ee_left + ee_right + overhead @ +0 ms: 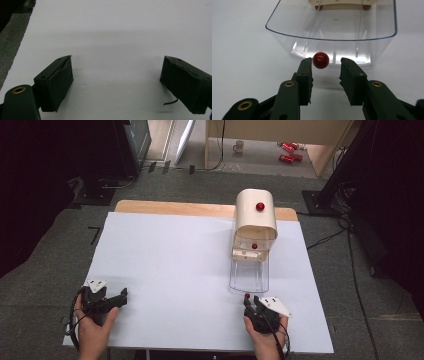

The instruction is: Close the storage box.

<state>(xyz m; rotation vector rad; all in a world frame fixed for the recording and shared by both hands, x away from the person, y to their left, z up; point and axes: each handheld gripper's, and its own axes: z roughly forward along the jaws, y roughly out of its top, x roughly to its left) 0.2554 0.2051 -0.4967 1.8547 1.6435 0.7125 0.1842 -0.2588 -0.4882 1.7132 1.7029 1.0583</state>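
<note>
A small red ball (320,60) is seen on the white tabletop (165,270), just in front of the near wall of a clear plastic tray (332,37) that extends from a cream dispenser (255,222). The right gripper (325,63) is held low behind the ball, its fingers (305,75) set at a narrow gap; the ball lies at the tip of one finger, and a grip on it cannot be confirmed. The left gripper (116,75) is held over bare tabletop at the near left corner, well apart from the ball, its fingers (60,80) spread wide with nothing between them.
</note>
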